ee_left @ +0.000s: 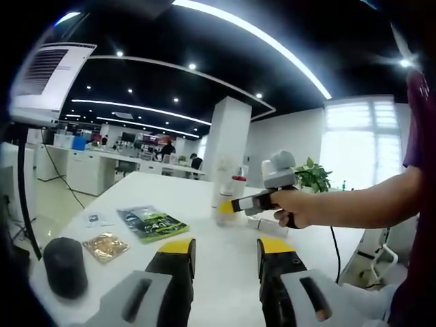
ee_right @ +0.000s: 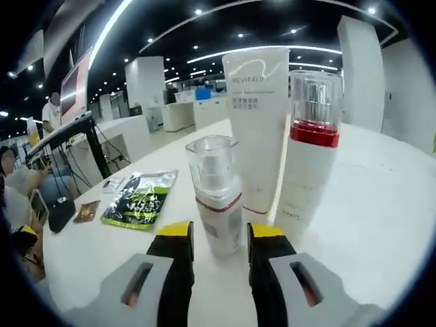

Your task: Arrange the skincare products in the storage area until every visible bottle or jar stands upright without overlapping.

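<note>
**Upright bottles at the right gripper, left gripper apart**

Here, in the right gripper view, the white tube (ee_right: pixel 257 129) stands on its cap with its long axis vertical, straight ahead of the right gripper (ee_right: pixel 219 240) and behind the smaller bottles; its lower end is hidden by them. The red-collared pump bottle (ee_right: pixel 308 153) stands upright just beside the tube, ahead and to the right of the jaws. The small clear-capped bottle (ee_right: pixel 216 194) stands upright between the jaw tips, which flank its base; whether they press it I cannot tell. The green sachet (ee_right: pixel 142 197) lies flat on the white table (ee_right: pixel 368 204), well off to the left.

In the left gripper view, the left gripper (ee_left: pixel 225 248) hangs released, jaws apart over bare table. Far ahead, the bottles blur together where a hand (ee_left: pixel 300 208) holds the other gripper. A dark round jar (ee_left: pixel 65 266) sits near, left of the jaws.
</note>
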